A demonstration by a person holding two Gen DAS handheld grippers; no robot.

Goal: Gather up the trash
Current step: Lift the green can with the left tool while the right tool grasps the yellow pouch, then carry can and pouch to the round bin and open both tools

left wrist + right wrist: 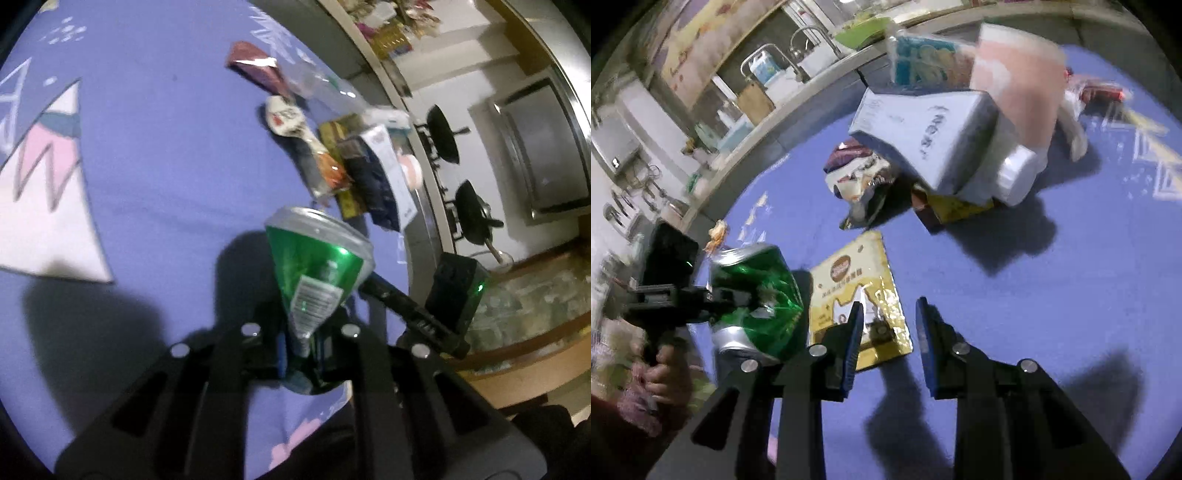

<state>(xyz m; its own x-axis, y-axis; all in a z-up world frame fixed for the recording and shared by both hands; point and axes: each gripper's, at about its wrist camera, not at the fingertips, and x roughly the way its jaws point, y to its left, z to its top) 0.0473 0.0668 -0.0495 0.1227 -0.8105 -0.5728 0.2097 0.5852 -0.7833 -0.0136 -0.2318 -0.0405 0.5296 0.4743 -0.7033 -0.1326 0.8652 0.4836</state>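
Observation:
A crushed green drink can (317,273) is pinched at its flattened end between the blue pads of my left gripper (303,350), which is shut on it above the purple cloth (147,166). The right wrist view shows the same can (757,295) at the left, held by the left gripper (676,295) in a person's hand (661,373). My right gripper (890,332) stands open over the near edge of a flat gold packet (860,291) lying on the cloth. Its pads (853,343) do not press on the packet.
A heap of trash lies beyond: a white box (923,136), a torn snack bag (857,173), a yellow carton (953,210) and a red wrapper (1104,92). A maroon wrapper (255,66) and clear plastic (325,88) lie farther off. A kitchen counter (443,136) borders the cloth.

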